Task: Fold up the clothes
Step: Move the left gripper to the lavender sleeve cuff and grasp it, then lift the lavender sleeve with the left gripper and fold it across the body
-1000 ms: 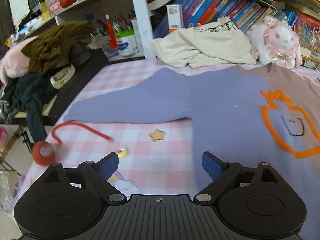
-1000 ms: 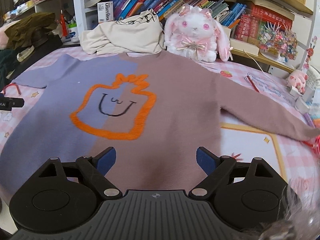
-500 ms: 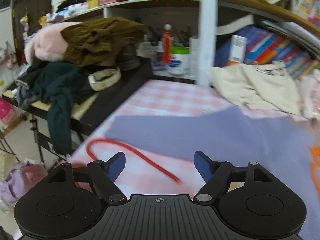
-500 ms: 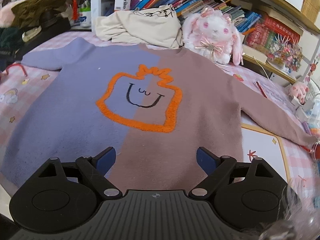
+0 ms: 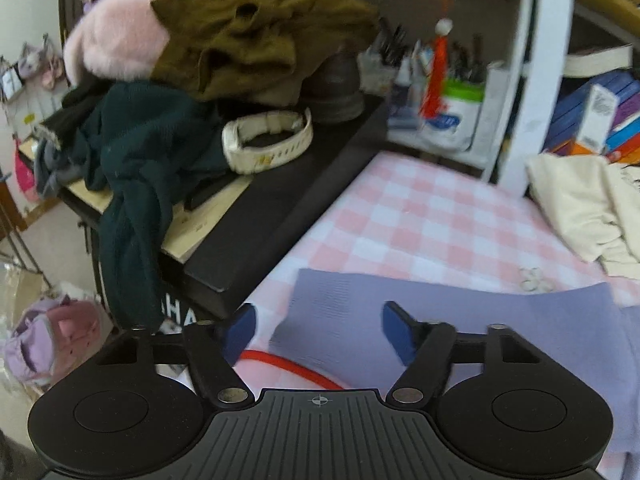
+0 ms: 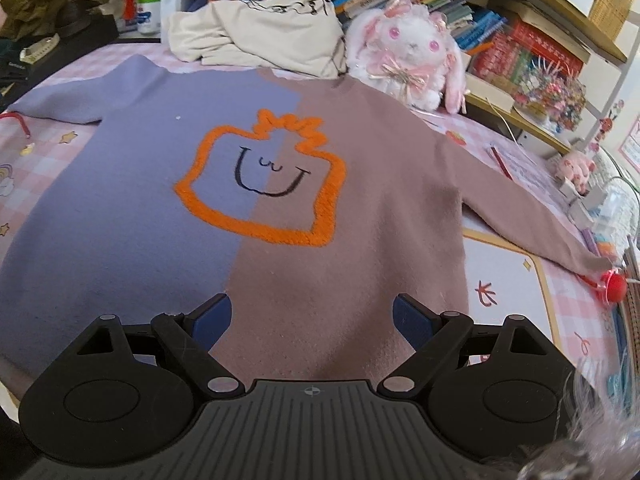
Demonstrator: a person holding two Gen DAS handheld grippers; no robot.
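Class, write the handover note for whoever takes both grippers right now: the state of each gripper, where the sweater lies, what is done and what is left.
Left gripper: empty, jaws open but just been closing, lined up on the cuff of the purple sleeve; pads not yet pressing on it.
Right gripper: jaws wide open, empty, hovering over the hem of the sweater.
Sweater: flat and face up on the checked table, both sleeves spread out; brown sleeve reaches toward the red ball.
Done: sweater laid out.
Left: every fold. Probably grip the purple cuff first and bring that sleeve across the chest.
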